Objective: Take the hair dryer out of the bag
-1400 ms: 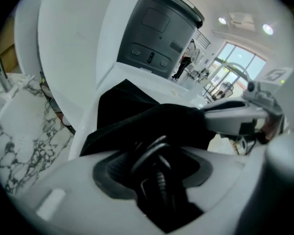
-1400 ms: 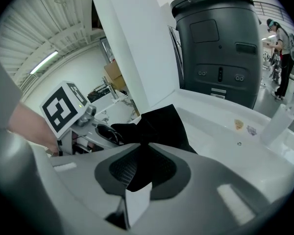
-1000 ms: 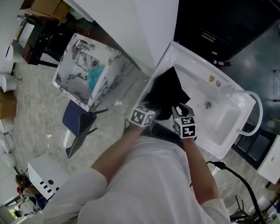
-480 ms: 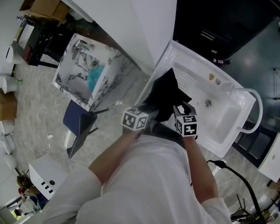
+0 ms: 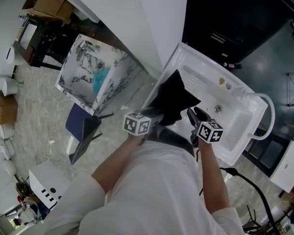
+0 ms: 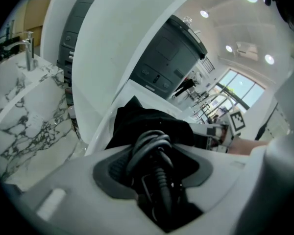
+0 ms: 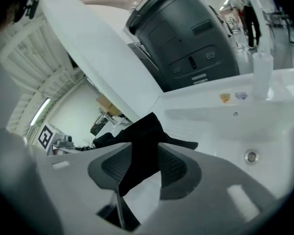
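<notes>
At the left rim of a white sink (image 5: 235,126), centre of the head view, a black bag (image 5: 175,94) lies crumpled with its peak pointing to the top of the frame. The left gripper (image 5: 156,115) meets it from the lower left. Its jaws are clamped on a coiled black cord (image 6: 154,146), seemingly the hair dryer's, which comes out of the bag's near end. The dryer's body shows in no view and is presumably inside the fabric. The right gripper (image 5: 196,115) sits just right of the bag with its jaws standing apart. A fold of bag cloth (image 7: 144,131) hangs loose between the pads, unpinched. The left hand is the one already on the dryer. A pull would run toward the lower left of the frame, along the bag's length and away from the white wall panel (image 5: 152,23) above. The basin to the right offers free room, while the sink's raised rim lies close under the cord.
</notes>
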`<state>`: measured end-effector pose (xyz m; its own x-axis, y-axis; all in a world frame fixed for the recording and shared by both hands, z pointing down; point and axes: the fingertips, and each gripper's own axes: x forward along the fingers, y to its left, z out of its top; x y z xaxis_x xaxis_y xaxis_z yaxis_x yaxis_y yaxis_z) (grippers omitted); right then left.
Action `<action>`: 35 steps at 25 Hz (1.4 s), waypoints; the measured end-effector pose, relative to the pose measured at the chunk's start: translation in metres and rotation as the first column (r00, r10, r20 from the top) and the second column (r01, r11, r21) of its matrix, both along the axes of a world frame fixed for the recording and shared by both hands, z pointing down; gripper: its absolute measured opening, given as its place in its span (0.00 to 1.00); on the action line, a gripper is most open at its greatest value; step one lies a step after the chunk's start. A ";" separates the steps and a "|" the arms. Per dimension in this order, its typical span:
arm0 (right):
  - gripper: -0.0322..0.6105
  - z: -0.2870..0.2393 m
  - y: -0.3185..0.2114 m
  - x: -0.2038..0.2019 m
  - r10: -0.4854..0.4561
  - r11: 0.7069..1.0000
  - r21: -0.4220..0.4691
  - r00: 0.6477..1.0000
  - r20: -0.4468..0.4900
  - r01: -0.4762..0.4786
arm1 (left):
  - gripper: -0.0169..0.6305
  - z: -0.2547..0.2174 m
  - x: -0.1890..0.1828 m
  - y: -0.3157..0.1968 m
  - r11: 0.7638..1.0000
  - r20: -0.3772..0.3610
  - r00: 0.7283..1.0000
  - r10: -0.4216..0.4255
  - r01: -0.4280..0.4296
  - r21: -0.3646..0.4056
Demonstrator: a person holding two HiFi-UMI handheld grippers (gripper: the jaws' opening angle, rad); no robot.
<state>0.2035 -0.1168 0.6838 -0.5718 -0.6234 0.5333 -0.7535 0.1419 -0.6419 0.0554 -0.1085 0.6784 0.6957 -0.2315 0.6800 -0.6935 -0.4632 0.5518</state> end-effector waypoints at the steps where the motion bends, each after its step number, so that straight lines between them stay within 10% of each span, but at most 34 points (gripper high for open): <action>1: 0.32 0.006 -0.001 0.003 0.023 0.999 -0.031 0.999 0.036 -0.022 | 0.36 -0.002 0.001 0.001 1.000 -0.007 1.000 0.001 -0.001 0.003; 6: 0.41 0.023 -0.011 -0.002 0.118 0.983 -0.168 0.955 0.271 -0.074 | 0.36 -0.008 0.002 0.006 1.000 -0.026 1.000 0.008 -0.008 0.014; 13: 0.20 0.020 -0.016 -0.013 0.104 0.980 -0.195 0.926 0.364 -0.034 | 0.36 -0.012 -0.001 0.007 1.000 -0.033 0.999 0.004 -0.004 0.027; 15: 0.08 0.018 -0.019 -0.014 0.098 0.981 -0.189 0.930 0.354 -0.032 | 0.36 -0.013 -0.002 0.008 1.000 -0.032 0.999 0.006 -0.005 0.030; 35: 0.07 0.040 -0.064 0.041 0.202 0.966 -0.196 0.966 0.163 -0.169 | 0.36 -0.048 -0.036 0.037 0.994 -0.098 0.989 -0.108 0.111 0.020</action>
<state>0.2440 -0.1804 0.7238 -0.5519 -0.6317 0.5444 -0.6250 -0.1190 -0.7715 0.0191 -0.0718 0.6305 0.7272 -0.3263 0.6039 -0.6850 -0.4019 0.6077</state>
